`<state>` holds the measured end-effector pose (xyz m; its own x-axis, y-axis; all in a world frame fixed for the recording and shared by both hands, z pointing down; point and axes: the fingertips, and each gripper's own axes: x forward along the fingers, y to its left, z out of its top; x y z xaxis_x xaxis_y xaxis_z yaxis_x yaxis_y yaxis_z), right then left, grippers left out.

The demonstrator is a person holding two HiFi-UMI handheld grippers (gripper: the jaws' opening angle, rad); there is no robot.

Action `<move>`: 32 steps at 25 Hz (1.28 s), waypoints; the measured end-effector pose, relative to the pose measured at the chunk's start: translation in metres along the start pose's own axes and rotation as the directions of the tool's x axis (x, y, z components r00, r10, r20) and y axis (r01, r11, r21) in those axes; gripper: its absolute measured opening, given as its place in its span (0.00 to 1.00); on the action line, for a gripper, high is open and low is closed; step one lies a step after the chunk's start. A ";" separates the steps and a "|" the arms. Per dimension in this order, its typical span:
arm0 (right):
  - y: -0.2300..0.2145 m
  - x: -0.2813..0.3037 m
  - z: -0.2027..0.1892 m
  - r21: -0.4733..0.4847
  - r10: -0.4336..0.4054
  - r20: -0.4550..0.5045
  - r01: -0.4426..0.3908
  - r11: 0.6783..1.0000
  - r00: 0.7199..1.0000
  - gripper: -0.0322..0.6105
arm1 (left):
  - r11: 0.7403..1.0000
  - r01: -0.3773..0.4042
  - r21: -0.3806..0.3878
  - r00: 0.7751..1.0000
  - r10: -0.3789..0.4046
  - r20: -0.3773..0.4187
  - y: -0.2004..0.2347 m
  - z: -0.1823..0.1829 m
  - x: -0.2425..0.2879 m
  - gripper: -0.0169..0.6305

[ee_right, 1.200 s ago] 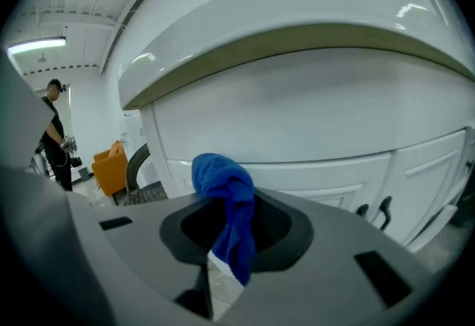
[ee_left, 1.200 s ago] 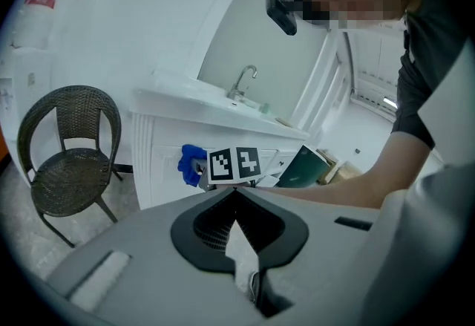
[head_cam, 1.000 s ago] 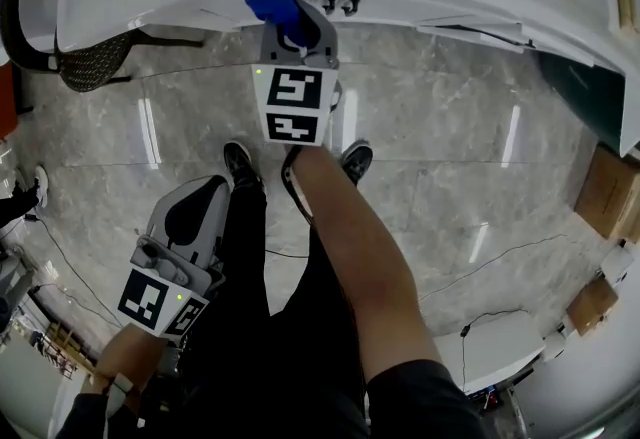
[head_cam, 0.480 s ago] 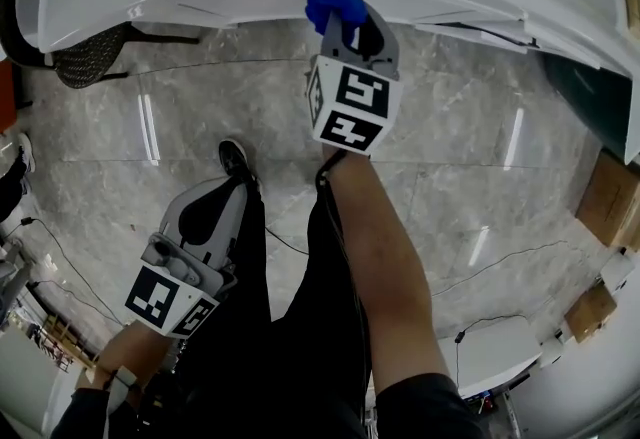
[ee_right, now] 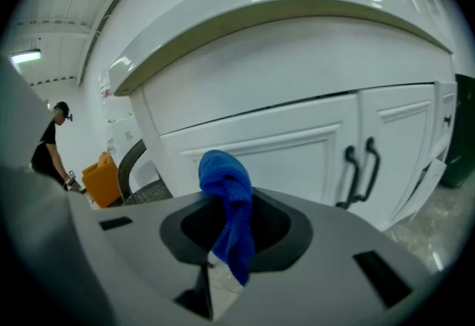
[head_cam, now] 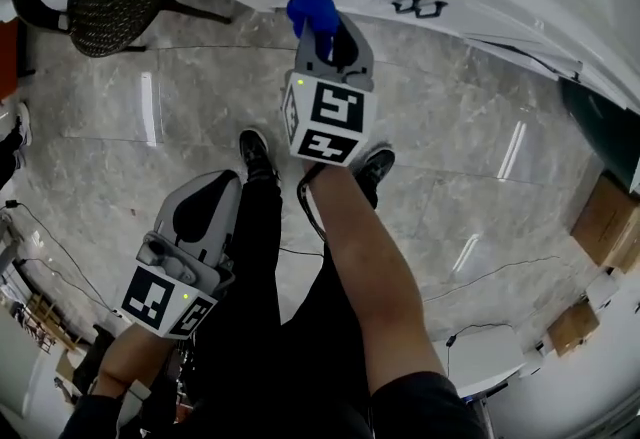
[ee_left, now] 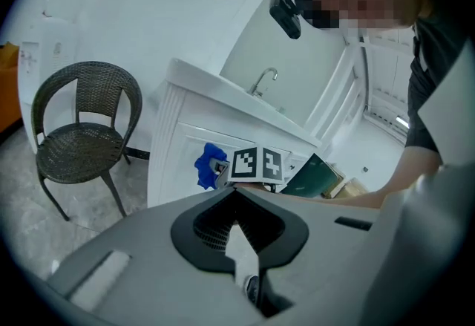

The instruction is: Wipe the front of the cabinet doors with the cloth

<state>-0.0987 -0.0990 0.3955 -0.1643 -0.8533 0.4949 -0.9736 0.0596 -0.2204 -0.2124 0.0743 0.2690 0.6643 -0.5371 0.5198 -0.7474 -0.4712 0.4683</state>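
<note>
While the right gripper [head_cam: 322, 27] clamps the blue cloth [head_cam: 311, 5] up by the white cabinet door [ee_right: 286, 157], the left gripper [head_cam: 215, 192] hangs low, jaws together and empty.

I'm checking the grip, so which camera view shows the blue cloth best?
The right gripper view: the crumpled blue fabric cloth sits centre frame, pinched in the right tool. The head view shows only a blue bunch beyond that tool; the left gripper view shows a small distant patch.
</note>
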 end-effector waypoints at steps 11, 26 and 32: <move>0.108 0.074 -0.027 -0.035 0.105 -0.070 -0.108 0.994 0.992 0.16 | 0.997 -0.081 -0.016 0.997 0.081 0.013 0.070 0.005 -0.033 0.03; -0.120 0.016 -0.030 0.294 -0.206 -0.045 0.210 0.932 0.978 0.16 | 0.998 0.058 0.007 0.996 -0.057 -0.065 -0.034 -0.023 0.047 0.03; -0.142 -0.003 -0.046 0.376 -0.195 -0.058 0.203 0.904 0.979 0.16 | 0.997 0.073 0.006 0.994 -0.072 -0.083 -0.060 -0.034 0.064 0.03</move>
<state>0.0325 -0.0814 0.4636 0.0200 -0.8168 0.5766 -0.8538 -0.3140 -0.4152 -0.1250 0.0916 0.2985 0.7146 -0.4416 0.5426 -0.6972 -0.5133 0.5005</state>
